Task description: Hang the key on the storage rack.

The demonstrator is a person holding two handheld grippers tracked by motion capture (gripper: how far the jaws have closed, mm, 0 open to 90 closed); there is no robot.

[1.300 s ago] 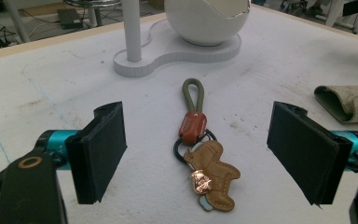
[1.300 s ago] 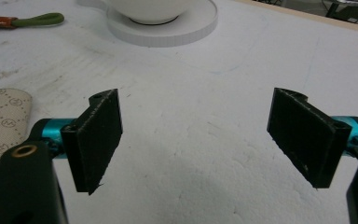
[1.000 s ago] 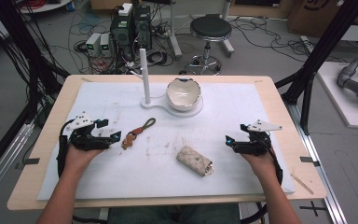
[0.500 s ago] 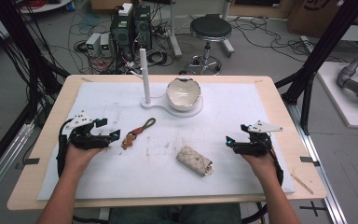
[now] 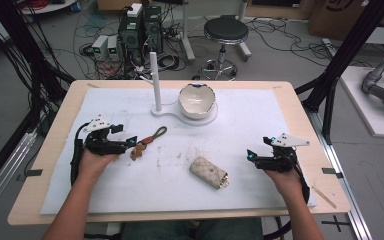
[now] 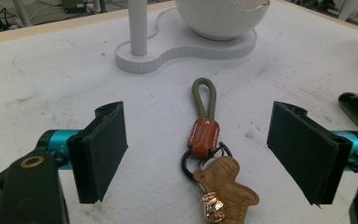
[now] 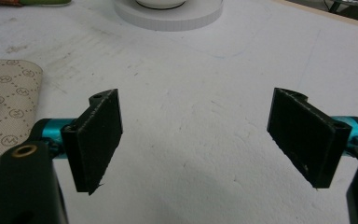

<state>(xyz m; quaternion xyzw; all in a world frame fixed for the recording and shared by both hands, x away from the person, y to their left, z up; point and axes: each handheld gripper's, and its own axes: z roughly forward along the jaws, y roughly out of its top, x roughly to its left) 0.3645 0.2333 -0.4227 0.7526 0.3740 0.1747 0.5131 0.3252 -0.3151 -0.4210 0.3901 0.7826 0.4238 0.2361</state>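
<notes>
**Keychain framed between spread left jaws**

While both pairs of tongs are held low over the white mat (image 5: 230, 200), nothing is gripped by either. The left gripper (image 5: 130, 142) is seen released, its jaws set wide apart, and the keychain (image 6: 209, 158) is found lying flat on the mat between them, touched by neither pad. In the left gripper view, the keychain's brown figure-shaped leather tag (image 6: 223, 184) lies nearest the tongs, an orange leather clasp (image 6: 204, 136) just beyond it, and the olive cord loop (image 6: 204, 95) is stretched farthest away, pointing toward the white stand (image 6: 182, 49). On that stand, well ahead of the left jaws, a white post (image 6: 138, 25) and a white bowl (image 6: 221, 16) with a chipped rim are carried.

The right gripper (image 5: 250, 155) is likewise seen released, with bare mat between its spread jaws. A beige patterned pouch (image 7: 7, 107) is seen just outside its left jaw in the right gripper view; in the high view the pouch (image 5: 208, 172) lies between the two grippers, nearer the right one. Each gripper is held by a hand (image 5: 96, 162) of the person, entering from the near edge of the table (image 5: 45, 145).
</notes>
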